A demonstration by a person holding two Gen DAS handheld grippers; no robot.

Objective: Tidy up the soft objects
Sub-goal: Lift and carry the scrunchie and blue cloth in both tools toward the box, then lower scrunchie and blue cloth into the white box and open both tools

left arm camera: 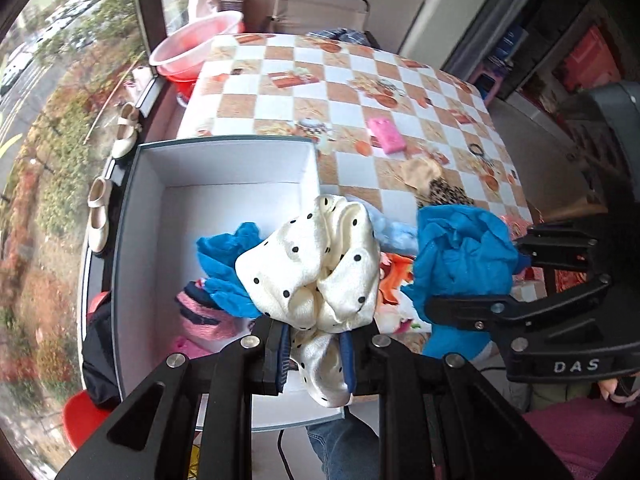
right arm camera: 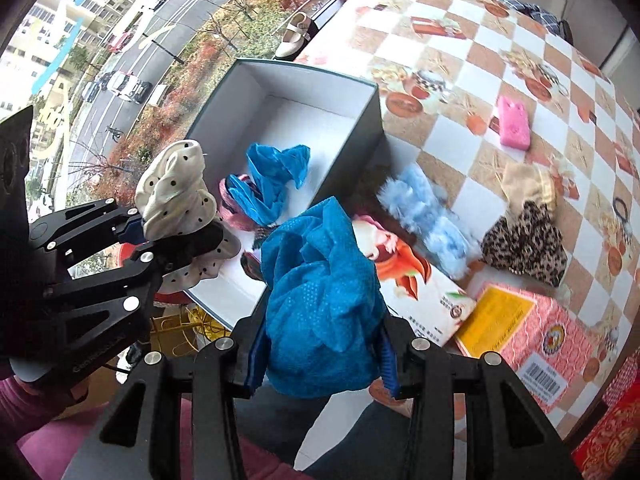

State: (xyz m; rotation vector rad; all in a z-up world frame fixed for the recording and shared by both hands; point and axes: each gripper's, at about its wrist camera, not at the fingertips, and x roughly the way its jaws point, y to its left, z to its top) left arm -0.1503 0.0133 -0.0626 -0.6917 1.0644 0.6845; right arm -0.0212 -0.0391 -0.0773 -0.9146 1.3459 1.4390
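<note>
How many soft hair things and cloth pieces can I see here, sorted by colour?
Blue mesh cloth: 2, one in the right gripper at, one in the white box at.
Cream polka-dot satin scrunchie, in the left gripper: 1.
Light blue fluffy piece: 1.
Leopard-print scrunchie: 1.
Beige scrunchie: 1.
Pink striped knit piece in the box: 1.
Total: 7

Counter (left arm camera: 256, 106) under a checked orange-and-white cloth, large window (left arm camera: 60, 80) over a tree-lined street with parked cars, grey folding chair (left arm camera: 320, 4) beyond, soft daylight
</note>
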